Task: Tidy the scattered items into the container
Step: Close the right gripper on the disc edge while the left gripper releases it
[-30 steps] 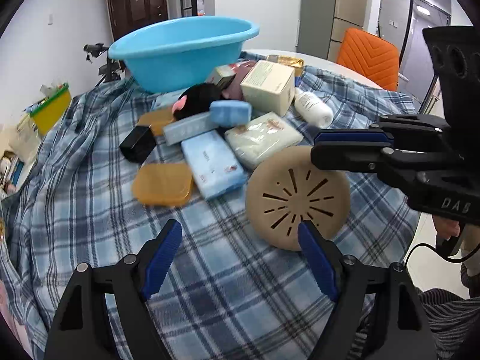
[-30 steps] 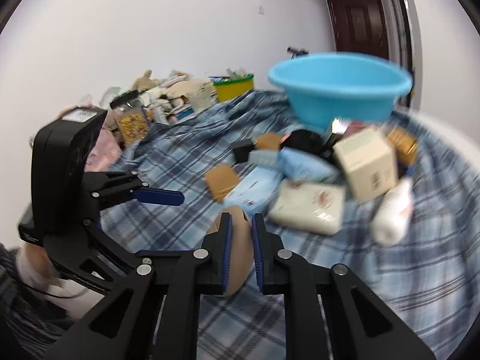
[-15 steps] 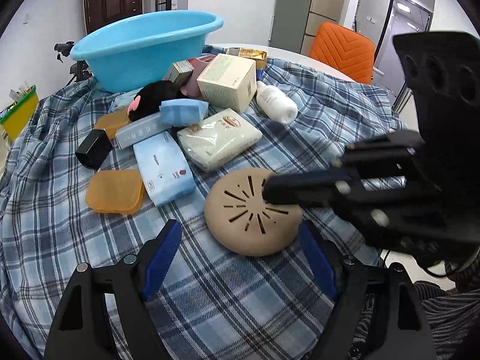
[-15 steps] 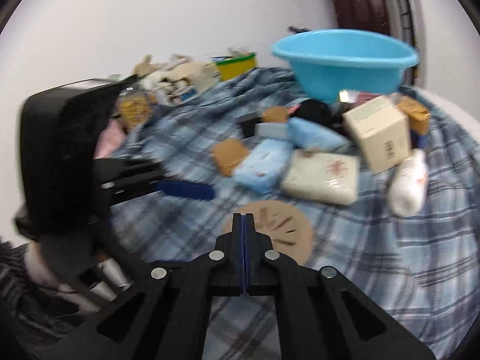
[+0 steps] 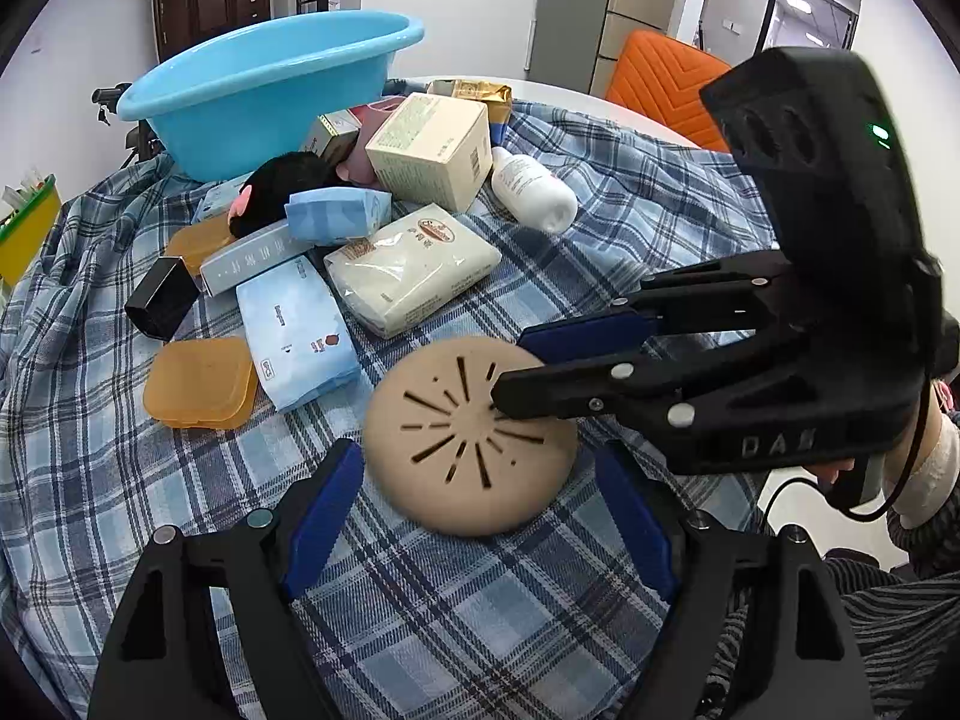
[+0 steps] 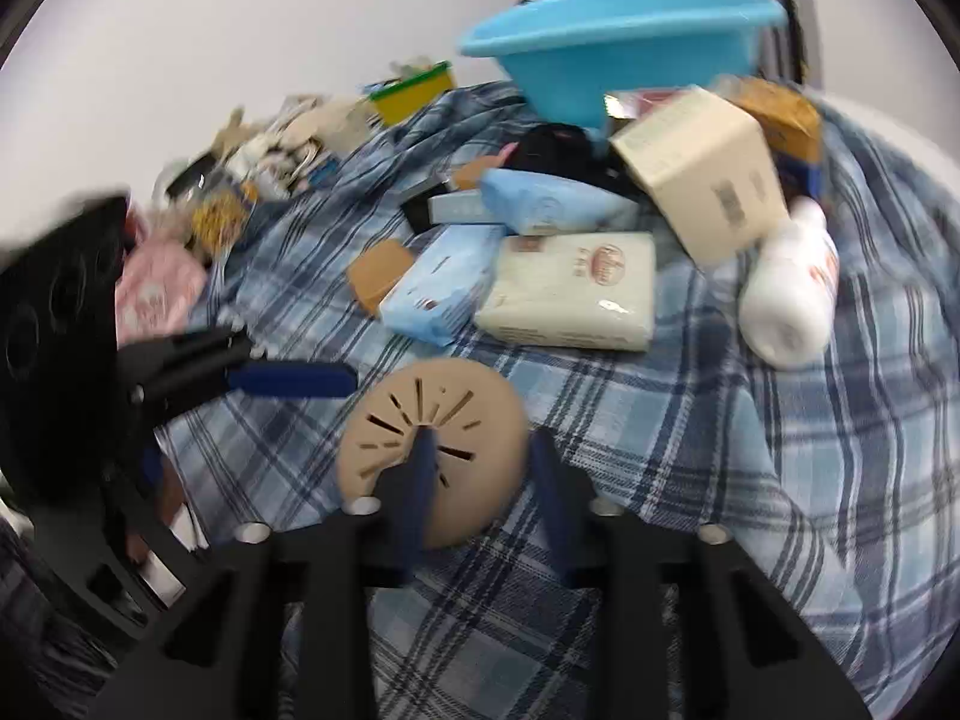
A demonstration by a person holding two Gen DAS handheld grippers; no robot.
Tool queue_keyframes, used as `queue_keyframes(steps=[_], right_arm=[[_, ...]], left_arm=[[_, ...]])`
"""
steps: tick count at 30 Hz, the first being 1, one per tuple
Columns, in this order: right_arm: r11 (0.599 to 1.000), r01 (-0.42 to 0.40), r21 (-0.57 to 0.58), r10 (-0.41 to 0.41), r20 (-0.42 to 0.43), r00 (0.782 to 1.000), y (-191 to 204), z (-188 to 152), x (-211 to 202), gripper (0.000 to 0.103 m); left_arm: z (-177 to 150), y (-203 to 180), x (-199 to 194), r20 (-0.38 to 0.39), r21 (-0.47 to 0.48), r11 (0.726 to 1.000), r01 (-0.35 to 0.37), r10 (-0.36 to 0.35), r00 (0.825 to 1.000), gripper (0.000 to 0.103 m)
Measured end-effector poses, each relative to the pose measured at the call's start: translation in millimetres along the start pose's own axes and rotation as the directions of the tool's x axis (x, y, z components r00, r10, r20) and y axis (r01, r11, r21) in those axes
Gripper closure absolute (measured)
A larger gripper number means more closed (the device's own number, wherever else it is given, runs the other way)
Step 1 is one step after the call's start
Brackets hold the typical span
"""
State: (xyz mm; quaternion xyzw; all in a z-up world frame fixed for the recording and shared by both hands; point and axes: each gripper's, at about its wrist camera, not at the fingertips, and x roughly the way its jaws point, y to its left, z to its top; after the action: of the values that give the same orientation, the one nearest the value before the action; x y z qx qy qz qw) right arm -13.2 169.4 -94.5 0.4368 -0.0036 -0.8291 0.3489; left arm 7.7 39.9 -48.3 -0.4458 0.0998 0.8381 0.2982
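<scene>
my left gripper (image 5: 480, 516) hangs low over the near edge of the table with its jaws spread wide, and the tan slotted disc (image 5: 471, 435) lies flat on the blue plaid cloth (image 5: 90, 450) just ahead of its blue pads. my right gripper (image 6: 483, 483) comes in from the right side with its jaws apart; in its own blurred view one finger lies across the middle of the disc (image 6: 432, 420) and the other stands just off the disc's edge, so it straddles that rim without clamping it. whether the finger actually touches the disc i cannot tell.

toward the far edge of the cloth sits the blue basin (image 5: 264, 84). between it and the disc lies the clutter: a cream soap packet (image 5: 414, 267), a light blue tissue pack (image 5: 294, 330), an orange lid (image 5: 201, 381), a black box (image 5: 162, 297), a beige carton (image 5: 432, 147) and a white bottle (image 5: 534, 189) on its side.
</scene>
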Motion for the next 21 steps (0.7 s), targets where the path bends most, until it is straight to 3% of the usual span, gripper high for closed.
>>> queue_keyframes(steps=[5, 14, 17, 19, 20, 21], right_arm=[[0.994, -0.106, 0.005, 0.105, 0.097, 0.99, 6.4, 3.6, -22.0, 0.088], [0.957, -0.288, -0.018, 0.289, 0.045, 0.956, 32.9, 9.1, -25.0, 0.091], [0.961, -0.276, -0.017, 0.277, 0.047, 0.96, 38.7, 7.2, -24.4, 0.091], [0.963, -0.269, 0.011, 0.268, 0.041, 0.962, 34.5, 6.8, -23.6, 0.085], [0.965, -0.26, 0.033, 0.259, 0.04, 0.965, 30.4, 6.3, -22.6, 0.075], [0.967, -0.248, 0.053, 0.246, 0.036, 0.969, 26.0, 6.3, -21.9, 0.062]], left_arm=[[-1.9, 2.3, 2.9, -0.002, 0.006, 0.999, -0.041, 0.041, 0.999, 0.021], [-1.4, 10.6, 4.0, 0.0, -0.032, 0.998, -0.048, 0.048, 0.999, 0.02], [-1.6, 14.4, 2.4, 0.012, -0.054, 0.998, -0.039, 0.04, 0.999, 0.02], [-3.1, 18.8, 1.3, 0.019, -0.075, 0.997, -0.025, 0.026, 0.999, 0.027], [-3.7, 20.7, 0.8, 0.023, -0.08, 0.996, -0.029, 0.031, 0.999, 0.041], [-4.3, 21.9, 0.5, 0.023, -0.077, 0.996, -0.033, 0.035, 0.999, 0.042]])
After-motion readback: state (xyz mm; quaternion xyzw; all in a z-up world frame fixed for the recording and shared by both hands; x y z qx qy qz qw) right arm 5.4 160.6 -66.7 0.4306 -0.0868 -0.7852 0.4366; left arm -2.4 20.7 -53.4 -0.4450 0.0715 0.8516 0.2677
